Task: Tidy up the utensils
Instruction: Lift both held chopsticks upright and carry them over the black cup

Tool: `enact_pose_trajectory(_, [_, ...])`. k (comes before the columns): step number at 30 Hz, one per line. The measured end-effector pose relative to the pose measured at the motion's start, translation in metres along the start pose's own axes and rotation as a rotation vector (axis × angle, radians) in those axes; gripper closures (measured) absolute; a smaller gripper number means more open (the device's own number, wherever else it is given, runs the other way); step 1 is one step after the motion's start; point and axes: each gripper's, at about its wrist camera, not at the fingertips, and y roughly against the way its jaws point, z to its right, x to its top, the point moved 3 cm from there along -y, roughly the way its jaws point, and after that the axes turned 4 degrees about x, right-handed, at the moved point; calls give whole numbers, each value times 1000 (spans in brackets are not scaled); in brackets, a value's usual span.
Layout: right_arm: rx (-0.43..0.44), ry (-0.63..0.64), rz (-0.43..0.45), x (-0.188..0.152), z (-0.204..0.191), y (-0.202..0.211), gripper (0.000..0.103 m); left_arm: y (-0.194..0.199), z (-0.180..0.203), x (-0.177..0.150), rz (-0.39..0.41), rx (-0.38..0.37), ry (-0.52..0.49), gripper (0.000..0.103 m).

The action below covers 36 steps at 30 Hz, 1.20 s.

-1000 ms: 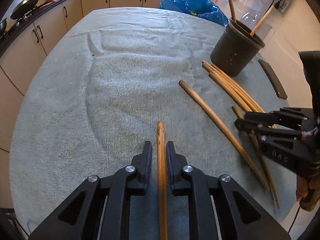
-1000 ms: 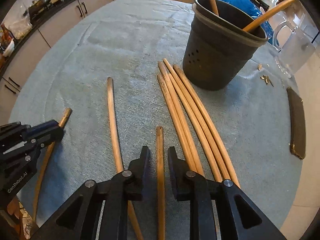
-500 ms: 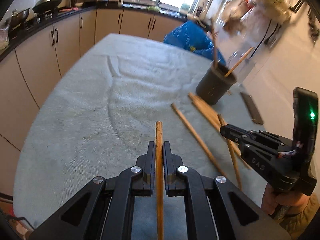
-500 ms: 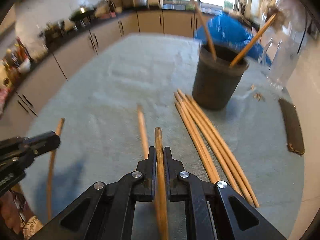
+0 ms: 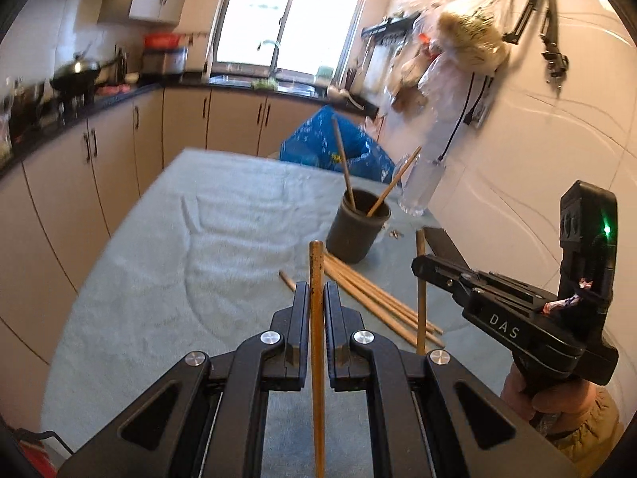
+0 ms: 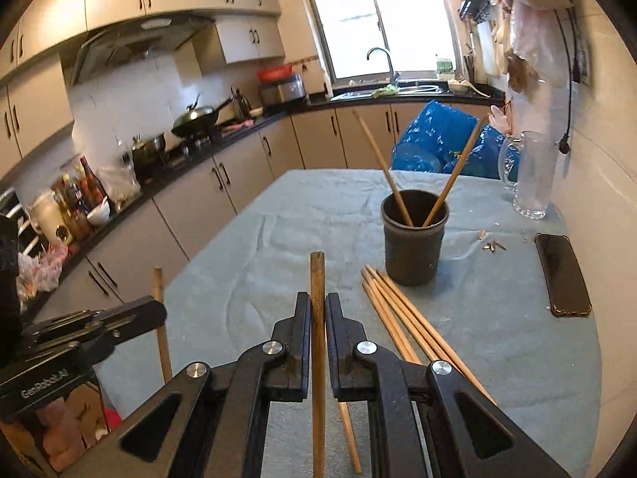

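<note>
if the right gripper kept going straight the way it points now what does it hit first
Probably the towel-covered table, left of the dark cup. The right gripper, shut on a chopstick, points down and forward, and the chopstick's tip would land first. Depth is unclear.

Your light is daylight from the overexposed window [image 5: 278, 16]. Left view motion-blurred at the edges. Fisheye bends both frames.

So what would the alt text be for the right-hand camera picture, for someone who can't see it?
Black tongs grip one wooden chopstick above a cloth-covered table in a kitchen. Ahead stands a dark holder with two chopsticks in it, loose chopsticks lying beside it and a phone at right.
</note>
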Motion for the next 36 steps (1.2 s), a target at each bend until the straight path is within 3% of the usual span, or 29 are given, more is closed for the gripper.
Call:
enact_pose_trajectory(10, [-154, 8, 12, 8, 8, 7, 96, 14, 5, 16, 79, 50, -50, 97])
enact_pose_trajectory(15, [-134, -27, 18, 13, 14, 14, 96, 17, 6, 26, 79, 20, -34, 97])
enact_pose_trajectory(21, [-84, -68, 94, 37, 28, 37, 96, 15, 16, 59, 107, -30, -29, 97])
enact_pose_trajectory(29, [-58, -100, 249, 100, 56, 57, 96, -14, 39, 128, 171, -62, -39, 97])
enact_pose_trajectory(36, [-83, -175, 414, 162, 98, 36, 96, -59, 65, 189, 253, -78, -27, 97])
